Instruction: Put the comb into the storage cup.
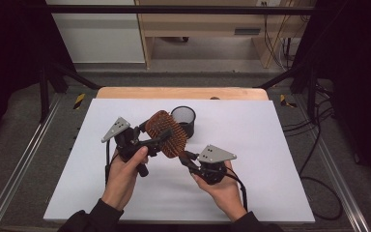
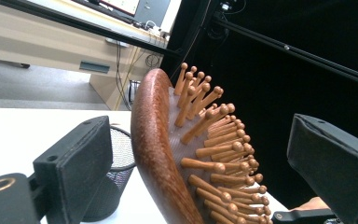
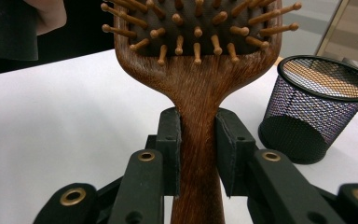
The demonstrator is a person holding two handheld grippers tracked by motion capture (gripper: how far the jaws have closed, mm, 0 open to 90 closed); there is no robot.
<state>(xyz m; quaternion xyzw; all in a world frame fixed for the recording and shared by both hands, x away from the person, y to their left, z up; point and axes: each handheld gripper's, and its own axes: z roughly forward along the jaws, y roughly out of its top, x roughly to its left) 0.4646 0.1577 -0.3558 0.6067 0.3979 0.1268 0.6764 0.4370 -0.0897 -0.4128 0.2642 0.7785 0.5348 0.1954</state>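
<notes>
A: Wooden paddle hairbrush (image 1: 166,133): item one. Location: centre of the high view, held off the white table (image 1: 270,159), head tilted up toward the upper left, wooden pins facing lower right.

B: Held by?

A: Right gripper (image 1: 187,159), just right of centre in the high view. In the right gripper view both pads (image 3: 170,149) are clamped on the brush handle, low centre of the frame.

B: Left gripper (image 1: 155,139)?

A: Left of centre in the high view. In the left gripper view its jaws stand wide on either side of the brush head, one at lower left, one at right edge, neither pressing on it.

B: Item two?

A: Black mesh cup (image 1: 184,120), upright on the table, just beyond the brush head in the high view; right side of the right gripper view.
</notes>
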